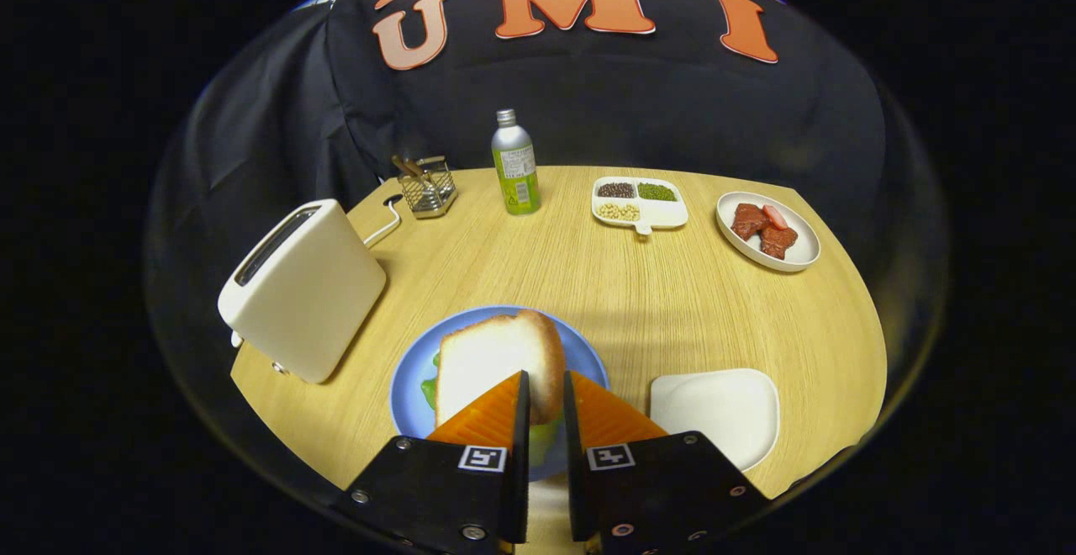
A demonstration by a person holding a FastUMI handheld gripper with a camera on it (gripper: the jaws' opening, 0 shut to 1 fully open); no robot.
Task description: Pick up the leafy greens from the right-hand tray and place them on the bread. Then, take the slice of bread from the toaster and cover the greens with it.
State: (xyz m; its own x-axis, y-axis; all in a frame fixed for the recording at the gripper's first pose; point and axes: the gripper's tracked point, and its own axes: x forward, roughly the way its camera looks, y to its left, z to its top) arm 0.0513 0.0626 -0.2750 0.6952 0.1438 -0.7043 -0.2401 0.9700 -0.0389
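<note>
Round and pale, the wooden bench carries everything before me, with dark cloth hung behind it. At its near edge sits a blue plate, and over it I hold a slice of bread by its near right edge, tilted, its broad face turned toward the toaster side. My gripper is clamped on that slice: both fingers press on the bread's edge with only a narrow gap between them. Under the slice, leafy greens peep out on the left and again low down between the fingers; whether a lower slice lies beneath them I cannot tell. Just left of the plate stands a white toaster, tilted in my view, its slot on top and its cable running away across the wood. Right of the plate, close to my right finger, lies a white tray, bare on top. Farther off, a wire holder stands behind the toaster, a green bottle with a silver cap stands upright near the middle, a divided white dish holds dark, green and pale beans in separate compartments, and an oval white plate on the far right carries reddish meat pieces.
</note>
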